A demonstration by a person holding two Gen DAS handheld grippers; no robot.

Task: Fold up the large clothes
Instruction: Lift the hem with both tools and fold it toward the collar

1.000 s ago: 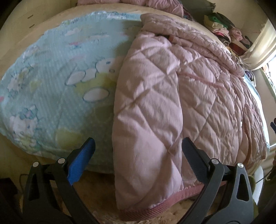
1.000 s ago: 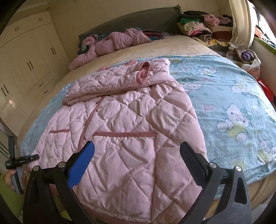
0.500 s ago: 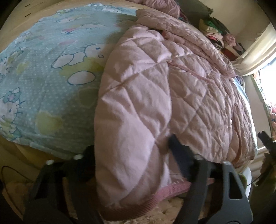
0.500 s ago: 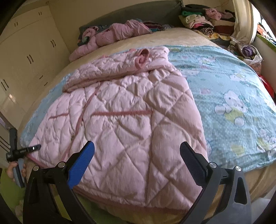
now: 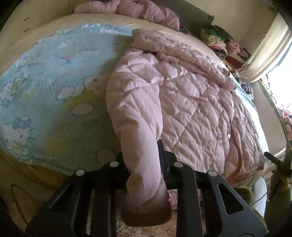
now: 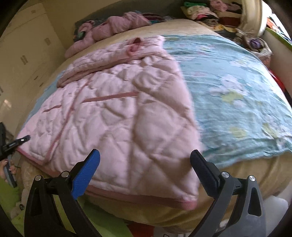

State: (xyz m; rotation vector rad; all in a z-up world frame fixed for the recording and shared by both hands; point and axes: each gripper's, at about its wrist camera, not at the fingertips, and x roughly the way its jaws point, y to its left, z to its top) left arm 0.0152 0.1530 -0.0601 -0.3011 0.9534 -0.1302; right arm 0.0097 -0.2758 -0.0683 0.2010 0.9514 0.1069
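Cream wardrobe (image 6: pixel 27 60) left; bright window (image 5: pixel 281 80), curtain (image 5: pixel 264 54); clothes pile (image 5: pixel 222 43) by wall.

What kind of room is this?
Most likely a bedroom: a big bed with a cartoon blanket, wardrobe doors along the wall, and piles of clothes at the far end.

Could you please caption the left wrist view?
Left gripper closing on a pink quilted coat's hem corner at the bed's edge.

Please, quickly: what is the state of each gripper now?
Left gripper: closing on the pink quilted jacket.
Right gripper: open, empty.
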